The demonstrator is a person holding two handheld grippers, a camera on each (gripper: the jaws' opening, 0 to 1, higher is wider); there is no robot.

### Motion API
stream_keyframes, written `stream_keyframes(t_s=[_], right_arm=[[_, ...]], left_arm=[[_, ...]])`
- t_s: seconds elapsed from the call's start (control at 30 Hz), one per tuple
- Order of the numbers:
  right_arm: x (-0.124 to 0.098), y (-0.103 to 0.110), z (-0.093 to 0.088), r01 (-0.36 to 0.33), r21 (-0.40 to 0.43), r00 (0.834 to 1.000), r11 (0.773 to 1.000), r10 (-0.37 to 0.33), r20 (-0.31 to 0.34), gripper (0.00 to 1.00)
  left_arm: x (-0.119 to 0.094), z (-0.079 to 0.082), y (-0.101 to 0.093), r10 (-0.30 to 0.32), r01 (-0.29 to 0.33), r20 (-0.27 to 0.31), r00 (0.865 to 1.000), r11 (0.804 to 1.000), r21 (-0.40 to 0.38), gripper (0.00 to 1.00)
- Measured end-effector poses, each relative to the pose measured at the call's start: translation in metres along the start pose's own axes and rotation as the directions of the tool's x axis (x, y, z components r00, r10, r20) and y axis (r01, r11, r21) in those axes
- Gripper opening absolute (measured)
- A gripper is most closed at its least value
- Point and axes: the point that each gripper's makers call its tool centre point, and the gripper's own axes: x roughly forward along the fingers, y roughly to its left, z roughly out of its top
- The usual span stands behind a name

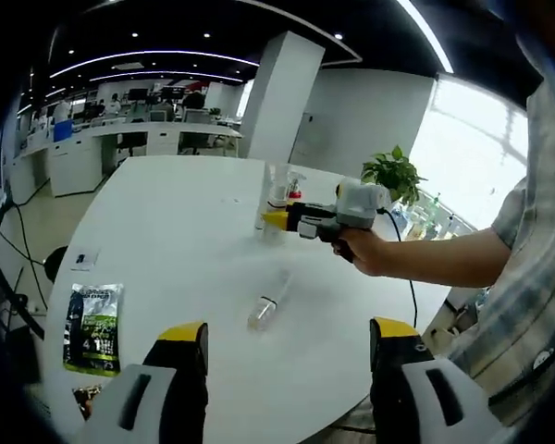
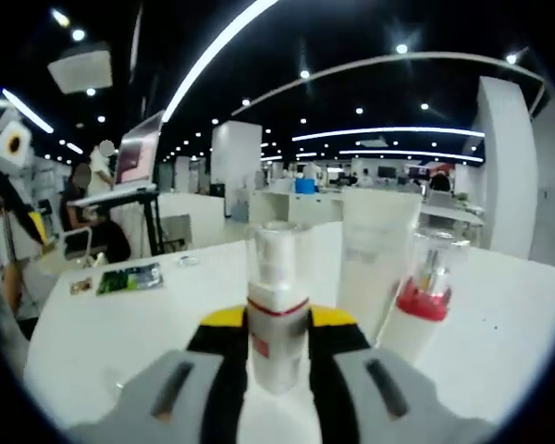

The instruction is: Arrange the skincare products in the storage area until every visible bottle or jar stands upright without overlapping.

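A clear bottle point(image 1: 267, 304) lies on its side on the white table point(image 1: 166, 240), just ahead of my left gripper point(image 1: 289, 333), whose jaws stand wide open and hold nothing. Farther back, a hand holds my right gripper point(image 1: 277, 220) against a small group of upright containers point(image 1: 279, 190). In the right gripper view, my right gripper point(image 2: 277, 324) is shut on a small white bottle point(image 2: 276, 314) with a clear cap and a red band, held upright. Behind it stand a white tube point(image 2: 377, 259) and a bottle with a red collar point(image 2: 424, 296).
A green packet point(image 1: 94, 324) lies near the table's left edge, also seen as the green packet point(image 2: 129, 277). A small card point(image 1: 85, 259) lies beyond it. A potted plant point(image 1: 393, 173) stands past the table's far side. The person's arm point(image 1: 444, 259) reaches in from the right.
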Motion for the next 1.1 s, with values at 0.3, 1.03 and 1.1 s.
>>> stream_keyframes(t_s=[0.3,1.03,1.1], right_arm=[[0.005,-0.004,-0.018,-0.001,-0.008,1.0,1.0,0.001,-0.016,0.22],[-0.002,-0.02,-0.037,0.034,-0.014,0.999,0.999,-0.035,-0.02,0.23],[-0.002,-0.019,-0.037,0.038,-0.032,0.999,0.999,-0.039,-0.027,0.23]], left_arm=[[0.004,-0.002,0.009,0.021,-0.021,-0.02,1.0,1.0,-0.005,0.73],[0.022,0.001,0.01,-0.013,0.014,-0.055,0.998,1.0,0.005,0.71],[0.023,0.003,0.008,-0.017,0.018,-0.049,0.999,1.0,0.003,0.71]])
